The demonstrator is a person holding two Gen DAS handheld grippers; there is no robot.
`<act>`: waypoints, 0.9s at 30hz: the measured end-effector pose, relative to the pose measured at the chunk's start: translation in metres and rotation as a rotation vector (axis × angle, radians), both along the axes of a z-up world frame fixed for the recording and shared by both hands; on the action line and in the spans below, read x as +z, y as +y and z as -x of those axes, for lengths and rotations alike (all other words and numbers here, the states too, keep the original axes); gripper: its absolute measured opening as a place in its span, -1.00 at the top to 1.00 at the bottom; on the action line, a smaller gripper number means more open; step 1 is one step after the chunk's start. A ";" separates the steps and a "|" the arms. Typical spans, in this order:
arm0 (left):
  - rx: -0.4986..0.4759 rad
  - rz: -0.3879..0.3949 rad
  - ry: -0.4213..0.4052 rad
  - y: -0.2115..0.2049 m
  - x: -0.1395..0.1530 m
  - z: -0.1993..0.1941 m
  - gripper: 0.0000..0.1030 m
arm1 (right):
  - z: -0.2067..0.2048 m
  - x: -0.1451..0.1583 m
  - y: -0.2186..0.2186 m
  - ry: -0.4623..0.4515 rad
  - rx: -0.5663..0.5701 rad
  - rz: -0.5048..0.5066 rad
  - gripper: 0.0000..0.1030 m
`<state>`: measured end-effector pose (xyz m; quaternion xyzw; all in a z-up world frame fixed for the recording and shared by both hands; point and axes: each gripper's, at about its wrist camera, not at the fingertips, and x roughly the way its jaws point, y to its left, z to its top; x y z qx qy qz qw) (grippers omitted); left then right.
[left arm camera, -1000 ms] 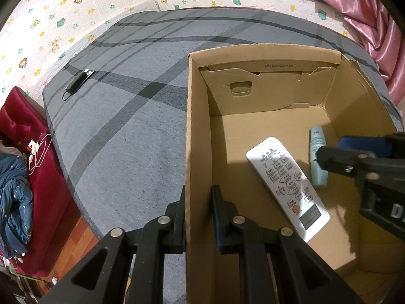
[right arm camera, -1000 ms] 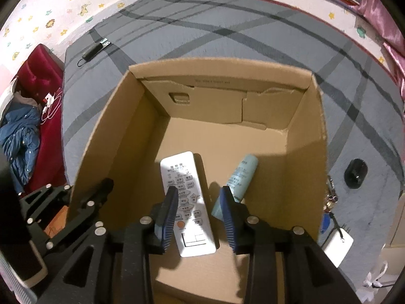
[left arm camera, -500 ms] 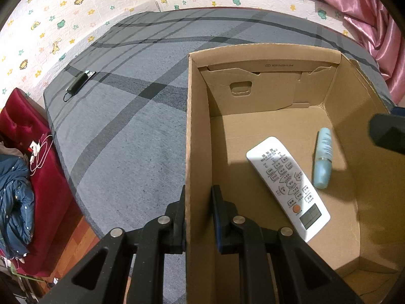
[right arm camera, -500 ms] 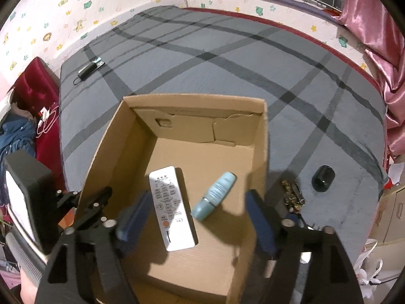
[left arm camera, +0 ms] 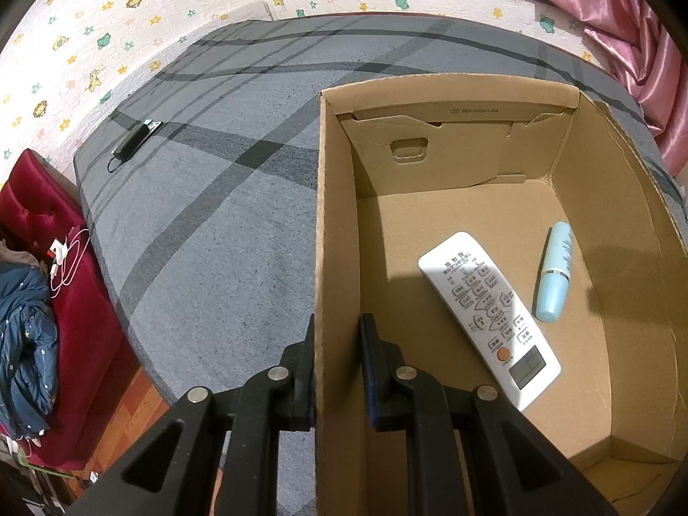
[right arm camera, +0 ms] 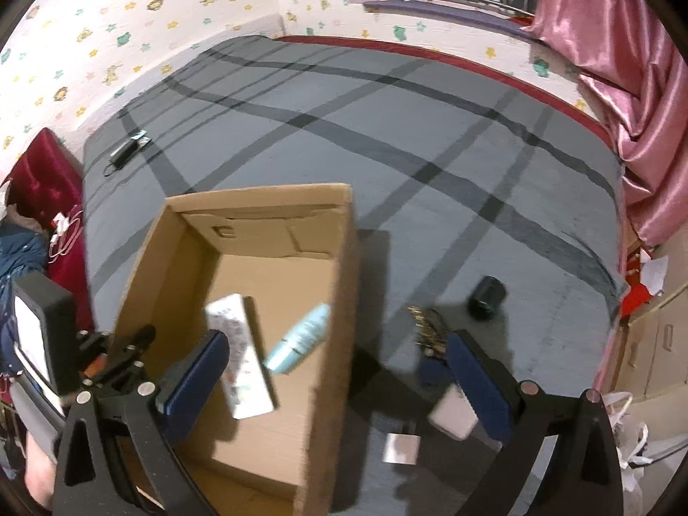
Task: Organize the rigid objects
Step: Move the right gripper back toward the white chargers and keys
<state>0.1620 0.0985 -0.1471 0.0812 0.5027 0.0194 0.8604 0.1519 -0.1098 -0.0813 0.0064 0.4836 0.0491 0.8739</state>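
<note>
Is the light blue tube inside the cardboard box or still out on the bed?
Inside. The light blue tube lies flat on the cardboard box floor, beside the white remote, apart from it.

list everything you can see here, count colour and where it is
cardboard box: 1, brown, open-topped, on the grey mat
remote control: 1, white, lying flat on the box floor
tube: 1, light blue, lying in the box beside the remote, apart from it
mat: 1, grey with dark stripes, under the box
adapter with cable: 1, black, far left corner of the mat
round object: 1, black, on the mat right of the box
keys: 1 bunch, brassy, on the mat right of the box, blurred
cards or tags: 2, whitish, near edge of the mat, blurred
curtain: 1, pink, right
couch: 1, red, left, blue jacket on it
left tongs: black, clamped on the box's left wall
right tongs: black with blue pads, opening, nothing between them
</note>
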 end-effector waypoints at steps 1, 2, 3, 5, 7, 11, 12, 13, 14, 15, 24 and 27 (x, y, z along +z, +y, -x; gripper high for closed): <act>0.000 0.002 0.001 0.000 0.000 0.000 0.67 | 0.001 -0.001 -0.005 0.001 -0.011 0.009 -0.99; 0.001 0.004 0.001 0.000 -0.001 0.000 0.67 | 0.003 -0.003 -0.011 0.004 -0.020 0.014 -0.99; 0.002 0.007 0.003 0.001 -0.001 0.000 0.67 | 0.004 -0.005 -0.016 0.007 -0.028 0.015 -1.00; 0.002 0.008 0.002 0.001 -0.001 0.000 0.67 | 0.006 -0.009 -0.026 0.009 -0.047 0.023 -0.99; 0.002 0.005 0.000 0.000 0.000 0.000 0.67 | 0.008 -0.016 -0.036 0.020 -0.069 0.046 -0.99; 0.003 0.012 0.000 0.000 0.000 0.001 0.67 | 0.009 -0.031 -0.055 0.046 -0.111 0.057 -0.99; 0.003 0.011 -0.001 0.000 -0.001 0.001 0.67 | 0.010 -0.034 -0.058 0.050 -0.120 0.060 -0.99; 0.002 0.011 -0.001 0.001 -0.001 0.001 0.67 | 0.010 -0.038 -0.063 0.057 -0.132 0.063 -0.99; 0.002 0.011 -0.001 0.000 -0.001 0.001 0.67 | 0.010 -0.042 -0.067 0.063 -0.140 0.061 -0.99; 0.002 0.010 -0.001 0.000 -0.001 0.001 0.67 | 0.010 -0.045 -0.069 0.070 -0.146 0.057 -0.99; 0.001 0.004 -0.003 -0.001 -0.001 0.002 0.67 | 0.009 -0.083 -0.092 0.144 -0.205 0.042 -0.99; 0.002 0.006 -0.003 -0.001 -0.001 0.001 0.67 | 0.009 -0.097 -0.095 0.164 -0.218 0.057 -0.99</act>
